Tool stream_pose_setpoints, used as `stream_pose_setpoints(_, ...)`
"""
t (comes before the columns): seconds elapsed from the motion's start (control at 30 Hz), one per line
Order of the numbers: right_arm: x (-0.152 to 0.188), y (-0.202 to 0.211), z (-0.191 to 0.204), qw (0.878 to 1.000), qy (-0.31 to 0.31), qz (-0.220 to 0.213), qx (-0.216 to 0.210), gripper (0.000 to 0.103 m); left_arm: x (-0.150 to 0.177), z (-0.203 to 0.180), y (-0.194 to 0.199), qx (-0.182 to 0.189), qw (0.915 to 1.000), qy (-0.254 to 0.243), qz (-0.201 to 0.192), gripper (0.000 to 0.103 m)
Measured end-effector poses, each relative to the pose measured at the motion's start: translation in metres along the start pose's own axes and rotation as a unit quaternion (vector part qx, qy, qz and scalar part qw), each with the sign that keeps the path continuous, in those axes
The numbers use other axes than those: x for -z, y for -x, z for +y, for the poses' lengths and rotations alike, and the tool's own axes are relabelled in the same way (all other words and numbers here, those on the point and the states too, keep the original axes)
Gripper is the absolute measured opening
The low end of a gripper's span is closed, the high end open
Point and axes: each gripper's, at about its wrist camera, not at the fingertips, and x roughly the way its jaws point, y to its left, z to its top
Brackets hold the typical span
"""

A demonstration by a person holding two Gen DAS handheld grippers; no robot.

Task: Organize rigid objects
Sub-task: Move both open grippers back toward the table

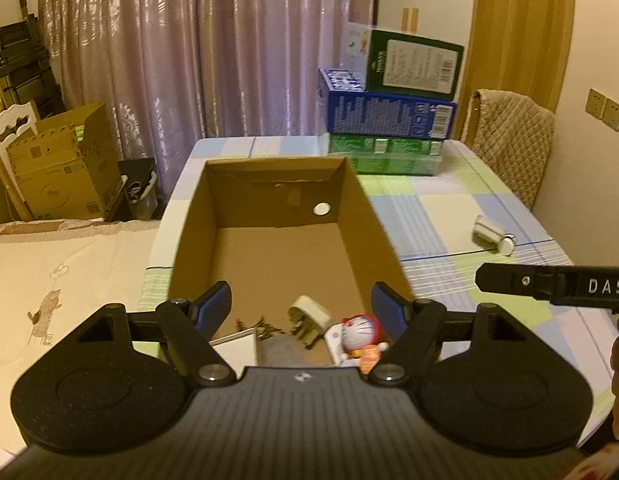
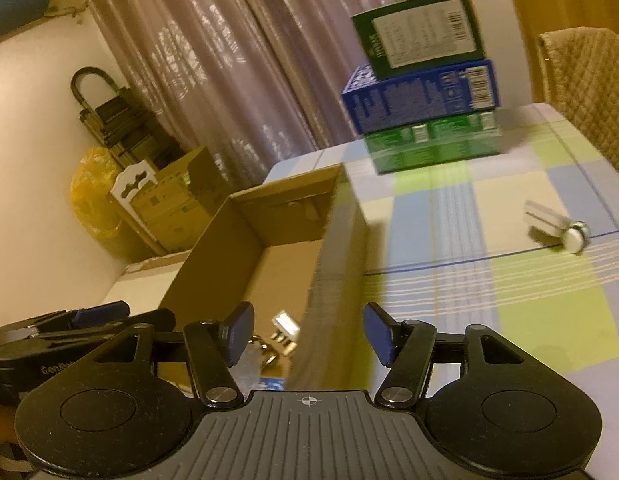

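Note:
An open cardboard box (image 1: 197, 216) stands on the checked tablecloth. At its near end lie a white plug (image 1: 309, 314), a small cat figure with a red hood (image 1: 359, 334), a white card (image 1: 237, 346) and some keys (image 1: 269, 326). My left gripper (image 1: 302, 296) hovers open above these things, with nothing between its pads. My right gripper (image 2: 309, 314) is open too, astride the box's right wall (image 2: 337, 264), holding nothing. The plug (image 2: 285, 330) shows just past its left finger. A small white bottle (image 1: 494, 234) lies on its side on the cloth to the right of the box (image 2: 557, 226).
Three packages are stacked at the table's far end: green (image 1: 385, 156), blue (image 1: 389, 112) and dark green (image 1: 413, 64). A padded chair (image 1: 509, 136) stands at the far right. Cardboard boxes (image 1: 61, 168) sit on the floor to the left, before a curtain.

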Motion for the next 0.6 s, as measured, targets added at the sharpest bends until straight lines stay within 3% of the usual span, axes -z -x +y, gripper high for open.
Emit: stream_pose_setpoints(0.6,0.028,0.095,-0.094,0.992,-0.055,-0.038,0.104,0.06,-0.001,-0.086,0.016,0.073,0.9969,-0.017,-0.023,0.073)
